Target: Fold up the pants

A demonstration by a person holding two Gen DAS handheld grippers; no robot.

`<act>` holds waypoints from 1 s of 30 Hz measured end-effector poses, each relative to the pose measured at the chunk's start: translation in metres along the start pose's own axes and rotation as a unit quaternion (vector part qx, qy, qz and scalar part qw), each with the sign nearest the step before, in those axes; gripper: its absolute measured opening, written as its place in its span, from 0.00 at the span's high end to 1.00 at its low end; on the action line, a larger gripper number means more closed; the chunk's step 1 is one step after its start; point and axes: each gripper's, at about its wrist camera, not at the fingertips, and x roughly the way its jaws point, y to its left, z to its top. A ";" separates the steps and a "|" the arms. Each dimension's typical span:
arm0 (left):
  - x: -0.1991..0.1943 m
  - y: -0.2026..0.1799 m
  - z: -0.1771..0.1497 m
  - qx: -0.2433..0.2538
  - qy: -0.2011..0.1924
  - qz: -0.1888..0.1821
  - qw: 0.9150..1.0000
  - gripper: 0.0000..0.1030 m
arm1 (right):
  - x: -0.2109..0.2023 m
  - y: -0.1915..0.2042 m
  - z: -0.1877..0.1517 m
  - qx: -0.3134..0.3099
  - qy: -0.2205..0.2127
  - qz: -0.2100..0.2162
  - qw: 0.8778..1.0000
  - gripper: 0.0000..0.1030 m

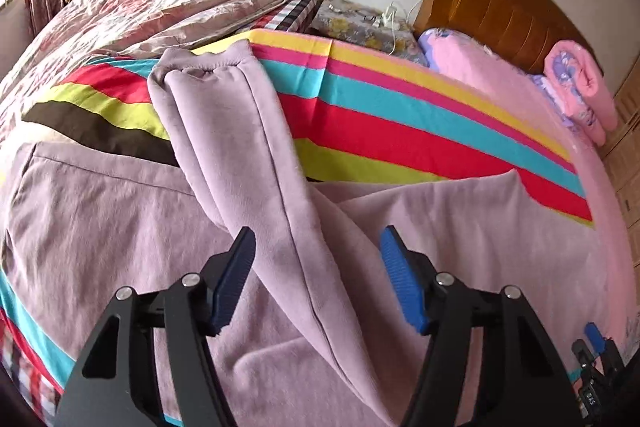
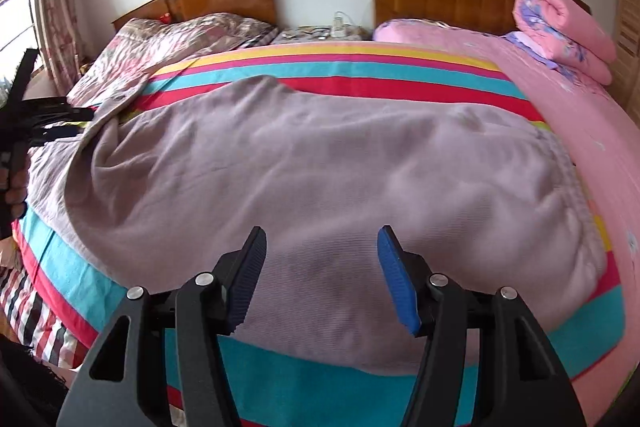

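Mauve fleece pants (image 1: pixel 224 147) lie on the striped bedspread (image 1: pixel 400 131), one leg doubled back so its long axis runs from between the spread, empty left claw (image 1: pixel 318 281) toward the headboard, nearer it than the spread right claw (image 2: pixel 320 277) over the seat.
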 end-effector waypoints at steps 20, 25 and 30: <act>-0.037 0.140 -0.130 -0.167 -0.026 -0.032 0.985 0.98 | 0.026 0.028 0.010 -0.034 0.029 0.028 0.999 0.43; -0.049 0.139 -0.114 -0.169 -0.069 -0.071 0.981 0.93 | 0.018 0.048 0.032 -0.061 0.014 0.044 0.997 0.43; -0.054 0.088 -0.051 -0.060 -0.095 -0.047 0.993 0.41 | 0.022 0.085 0.056 -0.086 -0.008 0.065 0.994 0.43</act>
